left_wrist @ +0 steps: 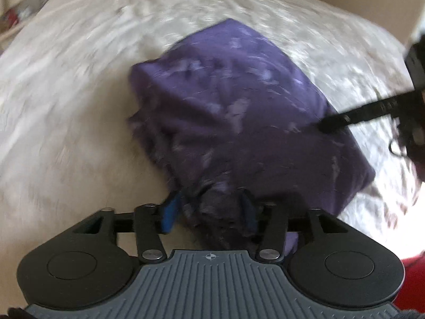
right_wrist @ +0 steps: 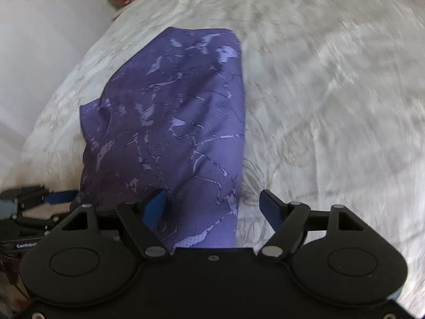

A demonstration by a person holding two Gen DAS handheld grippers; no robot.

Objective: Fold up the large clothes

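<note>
The purple patterned garment (right_wrist: 170,122) on the bed (right_wrist: 332,106) looks light, limp and slippery. Left tool (left_wrist: 209,210) clenches its near bunched edge; right tool (right_wrist: 212,207) gapes released over its near right edge, best pinched there.

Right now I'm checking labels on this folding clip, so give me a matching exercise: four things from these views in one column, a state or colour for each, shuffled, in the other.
Things:
1. left claw
2. right claw
3. purple garment
4. bed sheet

States or colours:
A. open, fabric's edge lying between its pads
B. whitish, wrinkled, under everything
C. closed on bunched fabric
D. marbled with paler streaks

Pairs: 1-C, 2-A, 3-D, 4-B
</note>
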